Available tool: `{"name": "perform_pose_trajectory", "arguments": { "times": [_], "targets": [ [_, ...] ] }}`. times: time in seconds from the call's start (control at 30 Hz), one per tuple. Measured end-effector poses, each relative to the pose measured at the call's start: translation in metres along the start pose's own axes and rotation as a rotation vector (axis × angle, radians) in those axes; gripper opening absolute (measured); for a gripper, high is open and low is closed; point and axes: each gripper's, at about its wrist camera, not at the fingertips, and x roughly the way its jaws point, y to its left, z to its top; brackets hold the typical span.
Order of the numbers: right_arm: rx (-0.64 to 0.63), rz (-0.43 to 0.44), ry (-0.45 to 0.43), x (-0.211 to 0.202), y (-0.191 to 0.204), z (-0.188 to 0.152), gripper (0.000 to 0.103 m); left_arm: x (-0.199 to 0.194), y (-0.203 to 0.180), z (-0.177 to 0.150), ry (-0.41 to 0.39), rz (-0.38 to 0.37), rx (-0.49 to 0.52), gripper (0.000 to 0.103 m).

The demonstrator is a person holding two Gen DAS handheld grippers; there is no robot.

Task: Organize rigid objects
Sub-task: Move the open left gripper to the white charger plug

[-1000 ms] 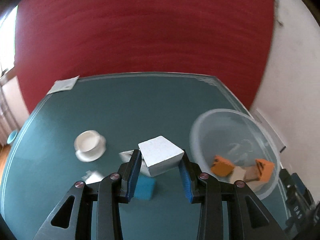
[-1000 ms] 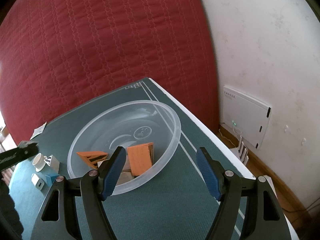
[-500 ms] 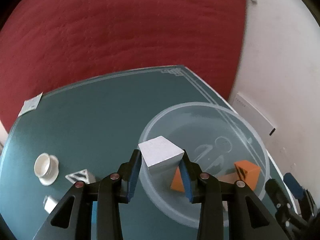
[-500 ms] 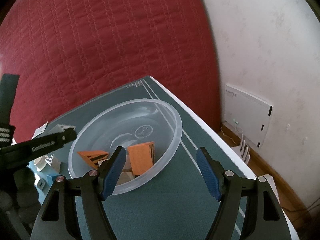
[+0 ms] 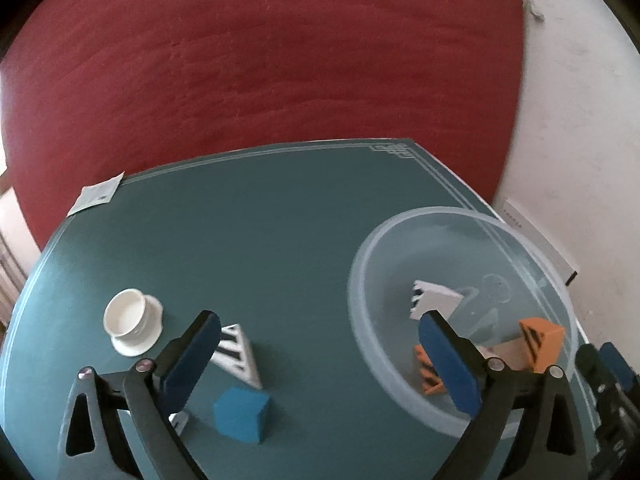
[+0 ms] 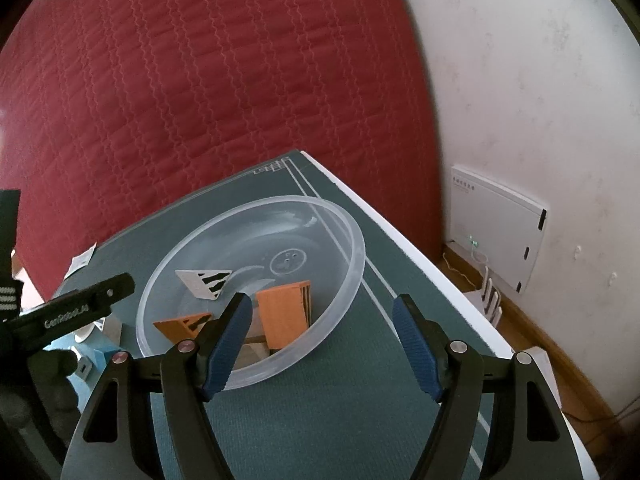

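Sorting partly done
My left tongs (image 5: 320,364) are spreading, empty; right tongs (image 6: 320,344) spread, empty. Bowl (image 5: 360,280) holds four blocks; blue cube (image 5: 240,420), striped wedge (image 5: 238,350) and cup (image 5: 130,318) remain left of it.

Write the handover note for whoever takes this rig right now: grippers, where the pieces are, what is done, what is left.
Left gripper: jaws opening, nothing between them, above the table by the bowl.
Right gripper: open, empty, at the near rim of the clear bowl.
In the bowl: a white block, two orange blocks, and a pale piece half hidden beneath them.
On the green table: white striped wedge, blue cube, white cup, and a small white piece mostly hidden behind the left finger.
Done: white block is in the bowl.
Left: likely the loose pieces on the table; the blue cube is nearest.
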Motion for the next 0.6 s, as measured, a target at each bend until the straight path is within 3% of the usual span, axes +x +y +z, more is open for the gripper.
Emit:
{"name": "perform_pose_trajectory", "arguments": {
  "times": [0.23, 0.6],
  "targets": [
    [0.001, 0.007, 0.005, 0.001, 0.002, -0.003, 0.074, -0.008, 0.026, -0.011, 0.002, 0.038, -0.022, 0.102],
    [-0.004, 0.016, 0.01, 0.001, 0.003, -0.003, 0.074, -0.024, 0.095, -0.032, 0.017, 0.119, -0.141, 0.102]
  ]
}}
